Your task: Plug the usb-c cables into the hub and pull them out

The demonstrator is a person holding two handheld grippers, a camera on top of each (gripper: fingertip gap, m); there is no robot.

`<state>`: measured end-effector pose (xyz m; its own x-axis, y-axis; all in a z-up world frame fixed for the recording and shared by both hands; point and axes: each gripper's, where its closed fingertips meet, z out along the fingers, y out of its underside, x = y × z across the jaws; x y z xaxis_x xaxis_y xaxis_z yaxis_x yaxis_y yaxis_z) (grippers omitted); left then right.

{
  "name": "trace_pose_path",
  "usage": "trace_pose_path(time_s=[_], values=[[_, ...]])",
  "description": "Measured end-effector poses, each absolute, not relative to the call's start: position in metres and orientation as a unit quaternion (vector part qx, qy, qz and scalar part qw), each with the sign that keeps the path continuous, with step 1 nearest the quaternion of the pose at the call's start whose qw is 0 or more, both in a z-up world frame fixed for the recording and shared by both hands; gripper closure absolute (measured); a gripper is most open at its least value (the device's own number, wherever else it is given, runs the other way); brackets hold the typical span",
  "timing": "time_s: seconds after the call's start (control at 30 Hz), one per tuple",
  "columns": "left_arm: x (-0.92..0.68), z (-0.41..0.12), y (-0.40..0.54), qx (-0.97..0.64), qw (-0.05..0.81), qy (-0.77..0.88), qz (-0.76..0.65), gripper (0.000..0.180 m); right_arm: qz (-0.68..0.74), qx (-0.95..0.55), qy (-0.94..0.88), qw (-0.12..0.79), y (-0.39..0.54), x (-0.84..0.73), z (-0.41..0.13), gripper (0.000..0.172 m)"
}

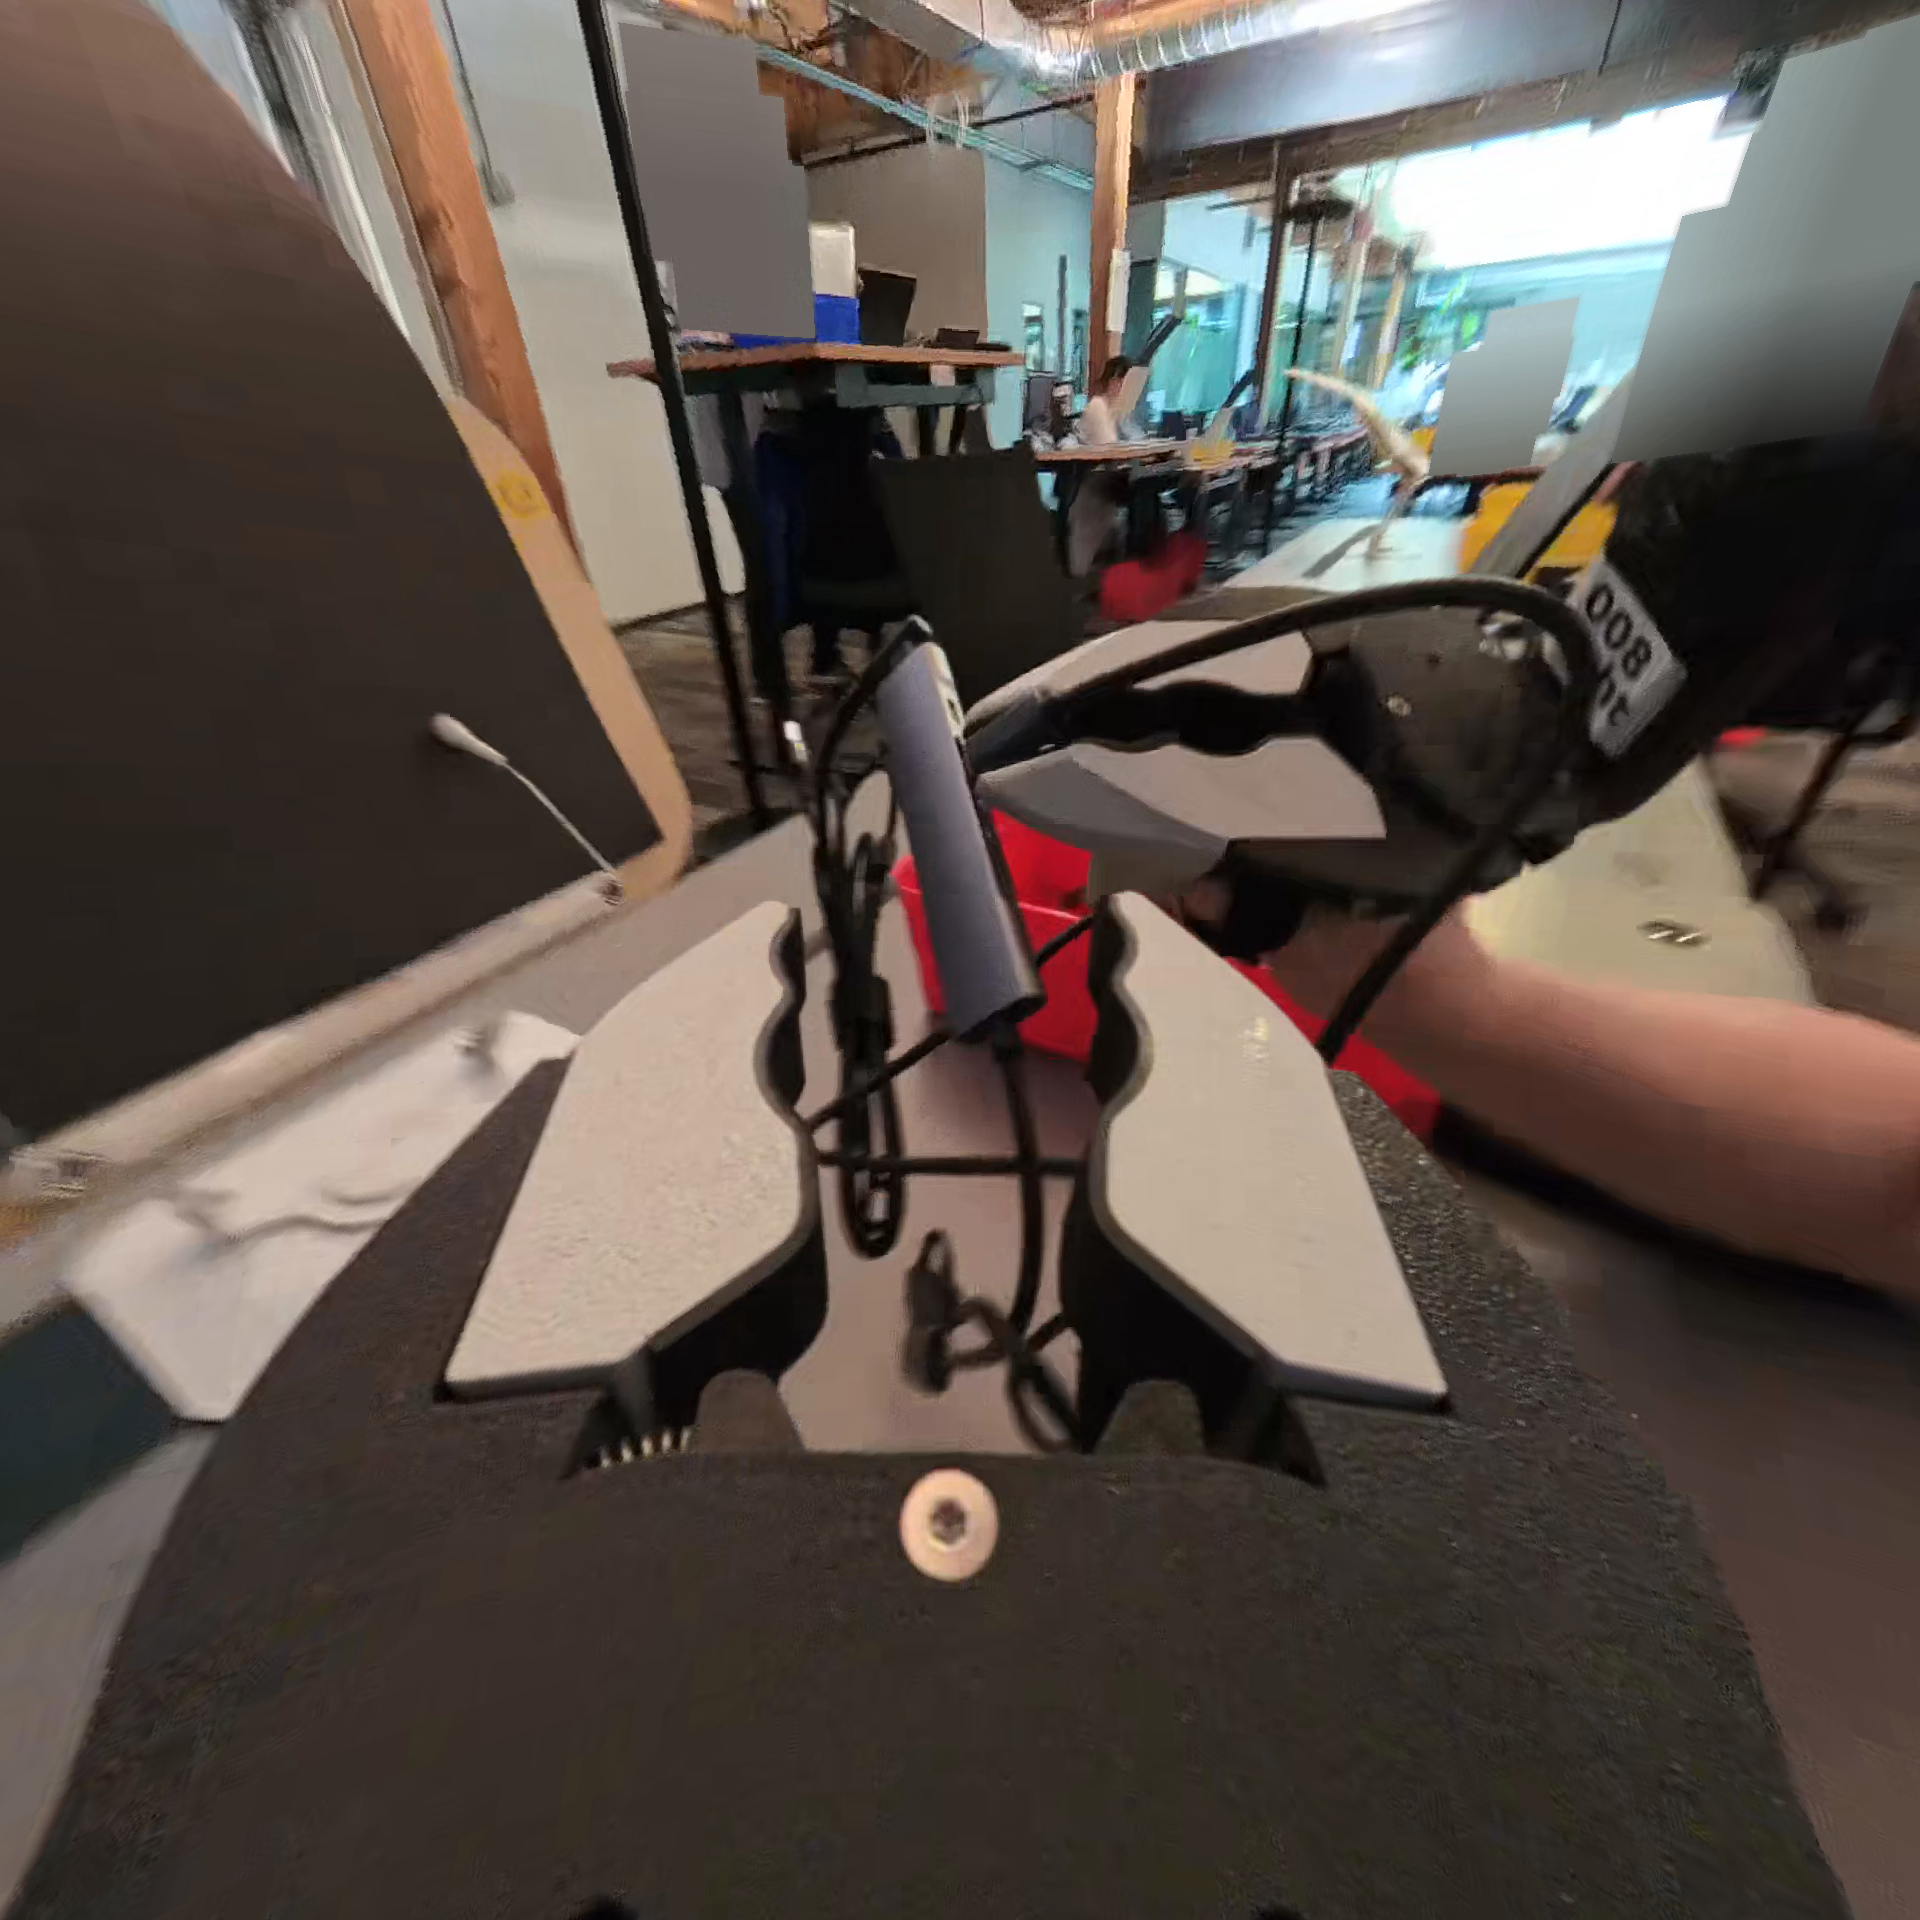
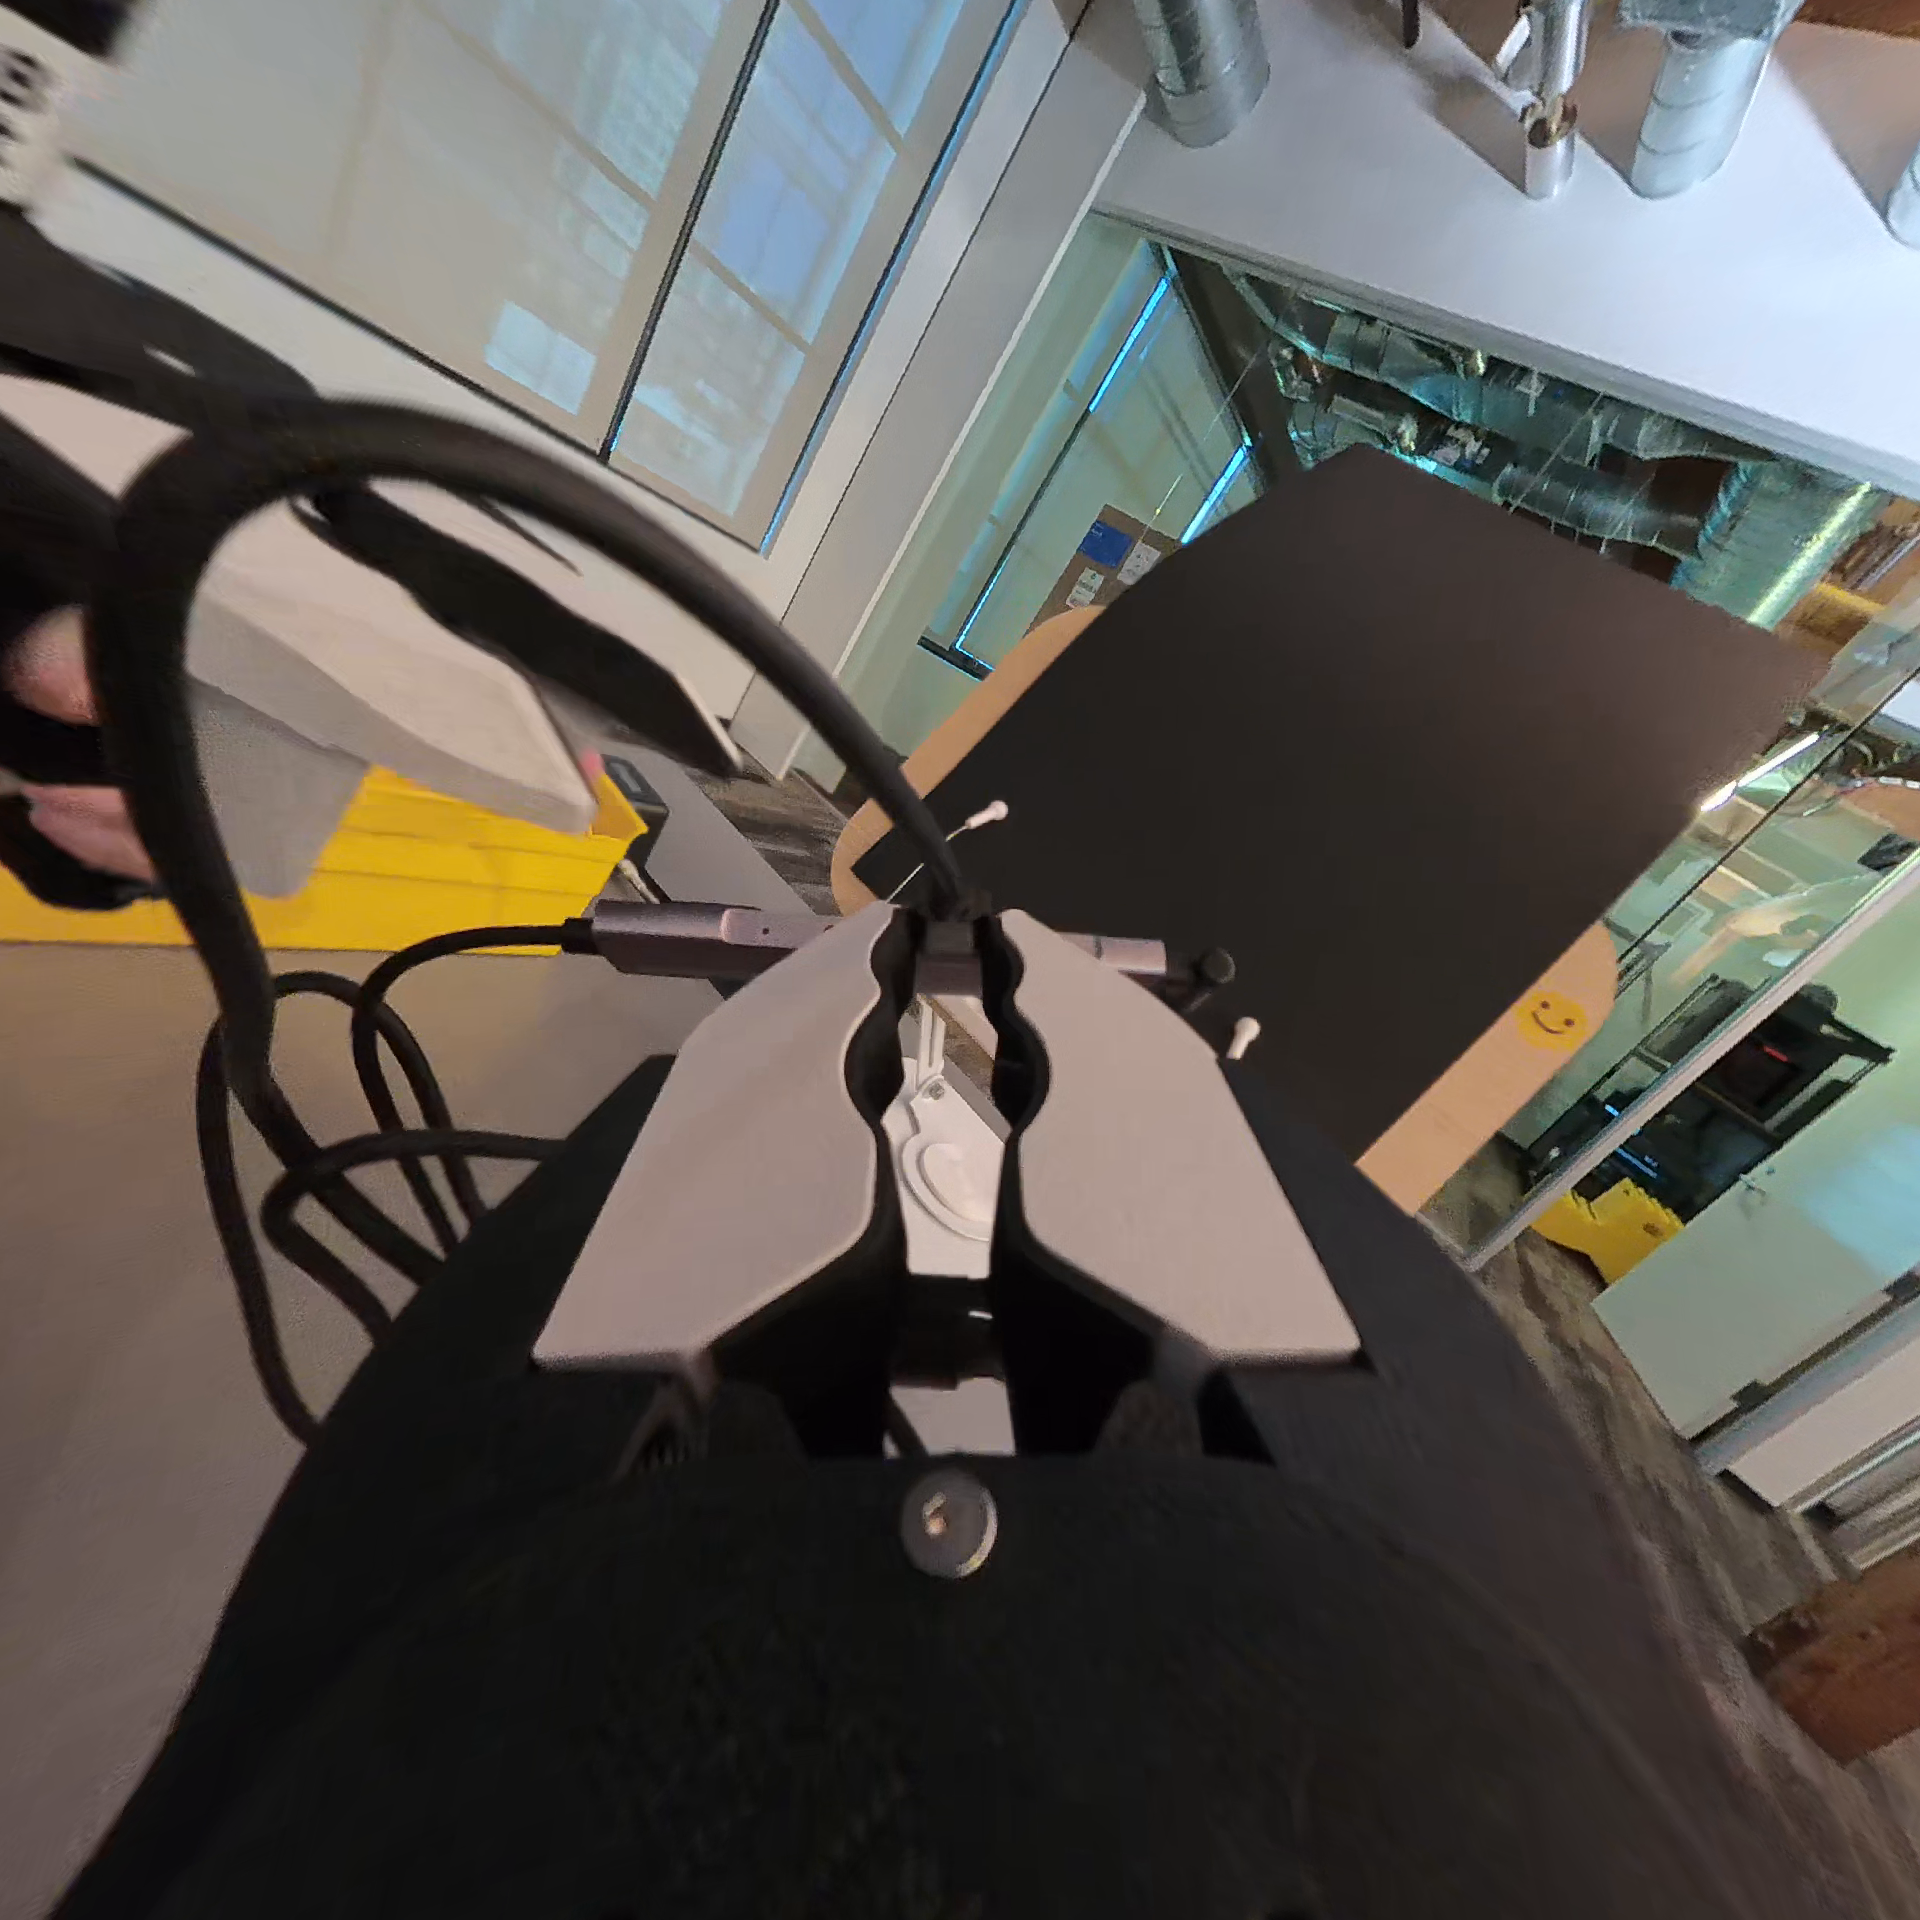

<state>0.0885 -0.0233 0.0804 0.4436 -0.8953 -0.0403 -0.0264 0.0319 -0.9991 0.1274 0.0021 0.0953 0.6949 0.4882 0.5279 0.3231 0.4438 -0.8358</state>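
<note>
I see my right gripper (image 2: 945,935) clamped on the grey hub (image 2: 675,940); just below the hub, my left gripper (image 1: 951,966) stands spread apart, gripping nothing.

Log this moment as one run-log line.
left gripper: open, empty | right gripper: clamped on hub, held up | black cables: dangling
</note>
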Motion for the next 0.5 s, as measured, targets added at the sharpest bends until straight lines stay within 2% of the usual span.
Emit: trace_pose_path(time_s=[0.17,0.33,0.5], values=[[0.106,0.049,-0.014,-0.657,0.516,0.338,-0.433,0.128,0.03,-0.51,-0.413,0.754,-0.004,0.118,0.092,0.159],[0.113,0.052,-0.028,-0.632,0.441,0.315,-0.554,0.134,0.004,-0.494,-0.433,0.754,-0.007,0.114,0.091,0.159],[0.114,0.051,-0.027,-0.624,0.428,0.301,-0.581,0.149,-0.014,-0.48,-0.438,0.76,-0.01,0.113,0.092,0.159]])
